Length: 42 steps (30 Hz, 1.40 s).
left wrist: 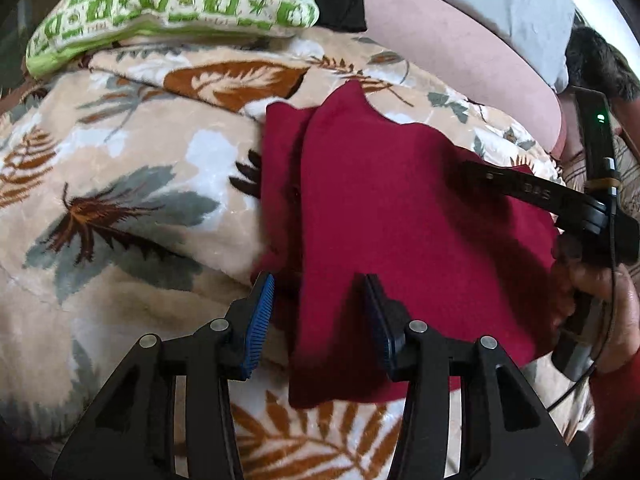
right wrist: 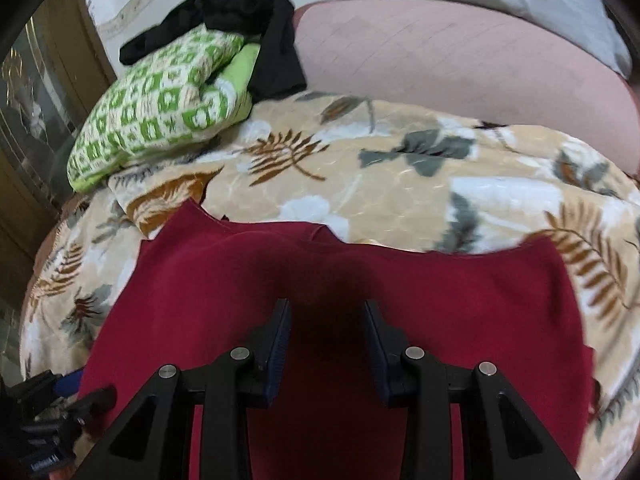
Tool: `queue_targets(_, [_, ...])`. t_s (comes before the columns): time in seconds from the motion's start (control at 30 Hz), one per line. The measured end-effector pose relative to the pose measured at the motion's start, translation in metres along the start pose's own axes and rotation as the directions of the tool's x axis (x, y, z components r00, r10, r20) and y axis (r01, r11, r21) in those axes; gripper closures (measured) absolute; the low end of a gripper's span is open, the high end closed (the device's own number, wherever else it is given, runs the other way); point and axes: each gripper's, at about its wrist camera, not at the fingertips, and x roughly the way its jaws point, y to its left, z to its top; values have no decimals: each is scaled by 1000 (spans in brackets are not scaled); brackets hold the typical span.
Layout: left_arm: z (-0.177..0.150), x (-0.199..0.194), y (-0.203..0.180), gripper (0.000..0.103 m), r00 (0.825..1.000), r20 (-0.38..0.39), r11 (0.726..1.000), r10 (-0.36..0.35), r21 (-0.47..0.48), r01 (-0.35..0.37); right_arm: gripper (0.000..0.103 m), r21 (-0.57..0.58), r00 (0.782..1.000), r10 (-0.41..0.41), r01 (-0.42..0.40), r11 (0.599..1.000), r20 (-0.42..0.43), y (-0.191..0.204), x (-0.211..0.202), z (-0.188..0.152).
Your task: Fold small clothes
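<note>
**Red garment down on the bed, fingers free of it**

The red garment (left wrist: 400, 216) lies flat on the leaf-print blanket (left wrist: 132, 184) that covers the bed, one fold already laid: in the left wrist view a narrow strip of a lower layer shows along its left edge. Both grippers hang over it with nothing between their fingers. The left gripper (left wrist: 320, 316) is partly open above the garment's near left part, its left blue pad over the edge and its right pad over the cloth; neither pad presses on anything. The right gripper (right wrist: 326, 344) is open by a similar gap over the garment's near middle, casting a dark shadow on the cloth.

To do the next fold well, I judge each gripper should take a corner or edge rather than the middle, pinching both layers together so the lower one does not drag. The plush blanket will likely cling, so lifting the edge clear before carrying it across should keep the fold square. The far edge looks wavy and wants smoothing first.

Both grippers point steeply down and away from the person. A hand (left wrist: 600, 300) wraps the right gripper's handle at the right edge of the left wrist view. A green pillow (right wrist: 160, 112) and a black garment (right wrist: 248, 36) sit far left, well apart from the work
</note>
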Motion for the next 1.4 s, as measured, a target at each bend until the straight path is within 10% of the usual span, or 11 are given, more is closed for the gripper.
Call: queue_targets(1.4, [1, 0, 8, 57, 998, -5, 998, -57, -24, 57, 65, -117, 995, 60, -70, 991, -85, 92, 57, 37])
